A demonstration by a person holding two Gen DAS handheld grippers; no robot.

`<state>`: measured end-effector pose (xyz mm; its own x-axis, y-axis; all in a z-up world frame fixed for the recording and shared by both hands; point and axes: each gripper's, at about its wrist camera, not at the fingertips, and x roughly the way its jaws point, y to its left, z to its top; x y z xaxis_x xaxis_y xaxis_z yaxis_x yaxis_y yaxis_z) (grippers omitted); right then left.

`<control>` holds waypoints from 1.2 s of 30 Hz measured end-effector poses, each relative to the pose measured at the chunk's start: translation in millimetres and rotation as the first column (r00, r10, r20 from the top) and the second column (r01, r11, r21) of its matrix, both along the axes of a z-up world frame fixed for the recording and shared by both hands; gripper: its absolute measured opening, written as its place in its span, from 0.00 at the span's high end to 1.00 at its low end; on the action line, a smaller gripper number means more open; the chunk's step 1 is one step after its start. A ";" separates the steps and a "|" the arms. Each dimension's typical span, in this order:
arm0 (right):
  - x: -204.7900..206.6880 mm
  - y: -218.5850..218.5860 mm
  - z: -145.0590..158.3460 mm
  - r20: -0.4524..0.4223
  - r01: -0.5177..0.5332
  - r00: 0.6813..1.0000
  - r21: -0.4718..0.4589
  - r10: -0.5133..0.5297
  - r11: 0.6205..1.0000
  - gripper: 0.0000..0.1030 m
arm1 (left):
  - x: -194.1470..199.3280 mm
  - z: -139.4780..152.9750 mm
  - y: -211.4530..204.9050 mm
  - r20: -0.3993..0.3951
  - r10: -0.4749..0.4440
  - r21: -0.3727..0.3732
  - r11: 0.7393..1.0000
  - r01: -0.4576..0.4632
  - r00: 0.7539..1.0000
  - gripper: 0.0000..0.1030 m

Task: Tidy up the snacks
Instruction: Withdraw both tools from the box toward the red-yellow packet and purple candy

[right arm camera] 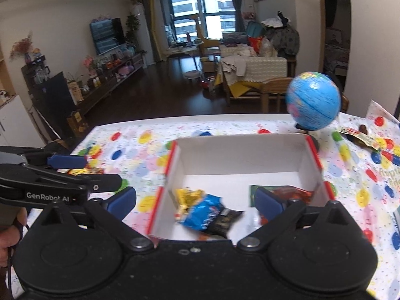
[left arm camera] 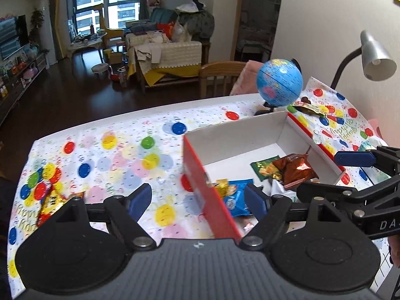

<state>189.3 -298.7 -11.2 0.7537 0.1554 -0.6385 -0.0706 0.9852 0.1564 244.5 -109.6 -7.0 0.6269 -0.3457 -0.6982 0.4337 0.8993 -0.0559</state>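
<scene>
Snack packets lay inside an open box (right arm camera: 240, 155), white inside with red outer walls, standing on the table. In it: a blue packet (right arm camera: 203, 212) overlapping a yellow packet (right arm camera: 187, 196) near the left wall, a black packet (right arm camera: 225, 221) against the blue one, and a copper-brown foil packet (left arm camera: 293, 168) on top of a green packet (left arm camera: 263, 168) near the right wall. Print on the packets was too blurred to read. One red-yellow packet (left arm camera: 48, 206) lay outside on the cloth, well left of the box; another wrapper (right arm camera: 362, 138) sat beyond the box's far right corner, near a blue globe (right arm camera: 313, 101).

The left gripper (left arm camera: 200, 201) had its jaws apart with nothing between the pads, straddling the box's red left wall. The right gripper (right arm camera: 196, 201) stood wide open and empty over the box. Readable text: "GenRobot AI" on the left gripper's body in the right wrist view, "DA" on the right gripper's body in the left wrist view.

The tablecloth (left arm camera: 120, 155) was white with coloured balloons and partly legible "Happy" lettering. A grey desk lamp (left arm camera: 376, 58) stood at right. Behind lay dark wood floor, a sofa (left arm camera: 172, 52), a wall TV (right arm camera: 107, 36) and a big window (right arm camera: 203, 5).
</scene>
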 end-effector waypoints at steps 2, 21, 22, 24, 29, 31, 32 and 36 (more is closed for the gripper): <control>-0.2 13.7 2.0 0.008 -0.018 1.000 0.008 0.018 1.000 0.01 | -2.7 2.3 12.9 0.010 0.009 0.001 1.000 -0.009 1.000 0.21; 14.8 133.0 -3.4 -0.011 -0.129 0.992 0.038 0.130 0.991 0.00 | -9.4 -4.2 148.8 -0.011 0.097 -0.042 0.994 -0.098 0.995 0.21; 16.8 139.1 -4.4 -0.014 -0.135 0.991 0.035 0.136 0.990 0.00 | -9.2 -5.1 155.3 -0.011 0.104 -0.044 0.994 -0.104 0.995 0.21; 19.4 150.2 -6.7 -0.019 -0.144 0.989 0.029 0.144 0.989 0.00 | -8.4 -6.8 167.2 -0.008 0.118 -0.043 0.992 -0.118 0.993 0.21; 31.7 173.6 -12.7 -0.035 -0.153 0.988 0.025 0.154 0.988 0.00 | -2.7 -12.7 195.2 -0.013 0.164 -0.052 0.985 -0.165 0.986 0.21; 36.9 182.1 -14.8 -0.039 -0.160 0.986 0.020 0.161 0.987 0.00 | 1.6 -16.0 203.8 -0.019 0.184 -0.050 0.981 -0.185 0.983 0.21; 40.2 186.3 -16.0 -0.041 -0.165 0.985 0.019 0.166 0.986 0.00 | 3.5 -17.7 208.4 -0.023 0.192 -0.052 0.980 -0.193 0.981 0.21; 48.8 199.2 -18.8 -0.041 -0.193 0.980 0.010 0.193 0.981 0.00 | 11.3 -26.8 224.9 -0.037 0.218 -0.050 0.974 -0.220 0.975 0.21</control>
<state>238.1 -99.5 -30.0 0.6819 0.2993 -0.6674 -0.2529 0.9526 0.1688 255.7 115.3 -33.9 0.6696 -0.2396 -0.7031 0.2238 0.9676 -0.1167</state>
